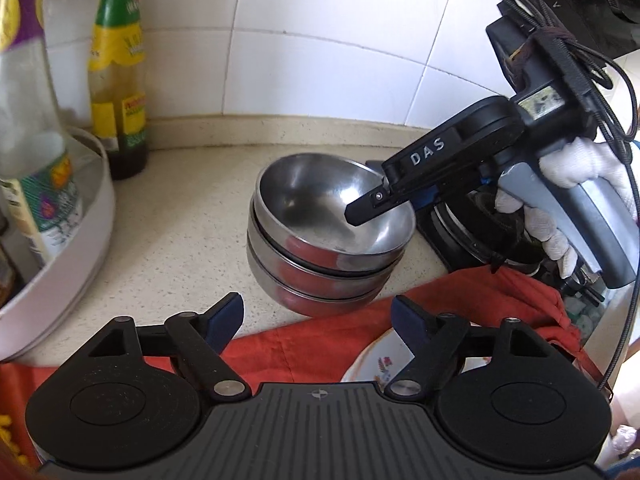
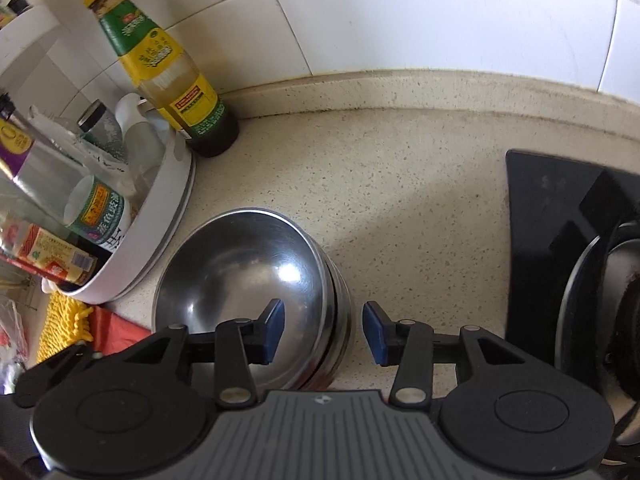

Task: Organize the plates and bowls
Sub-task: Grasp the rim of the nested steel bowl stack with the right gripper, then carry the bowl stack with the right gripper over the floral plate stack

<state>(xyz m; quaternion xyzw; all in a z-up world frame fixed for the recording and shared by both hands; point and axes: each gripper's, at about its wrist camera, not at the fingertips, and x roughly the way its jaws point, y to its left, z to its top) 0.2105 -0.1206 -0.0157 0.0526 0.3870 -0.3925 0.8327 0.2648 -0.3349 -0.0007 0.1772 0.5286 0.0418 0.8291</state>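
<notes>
Here, in the left wrist view, the left gripper [image 1: 318, 314] hangs with its jaws released and nothing between them. Just ahead of the jaws stands a stack of stainless steel bowls [image 1: 330, 236] on the speckled countertop [image 1: 180, 232], nested so they take little room. The right gripper [image 1: 366, 208] reaches in from the right, one finger dipping inside the top bowl's rim. Below the right jaw lies a patterned plate [image 1: 380, 360] on a red cloth [image 1: 304, 344], probably waiting its turn.

In the right wrist view, the right gripper's [image 2: 324, 332] jaws are spread, straddling the near rim of the top bowl [image 2: 240, 264]: the left finger inside, the right one outside, seemingly either about to pinch or just let go. A sauce bottle [image 2: 168, 68] and white condiment tub [image 2: 160, 216] stand left of the jaws, a black stove [image 2: 560, 248] to the right.
</notes>
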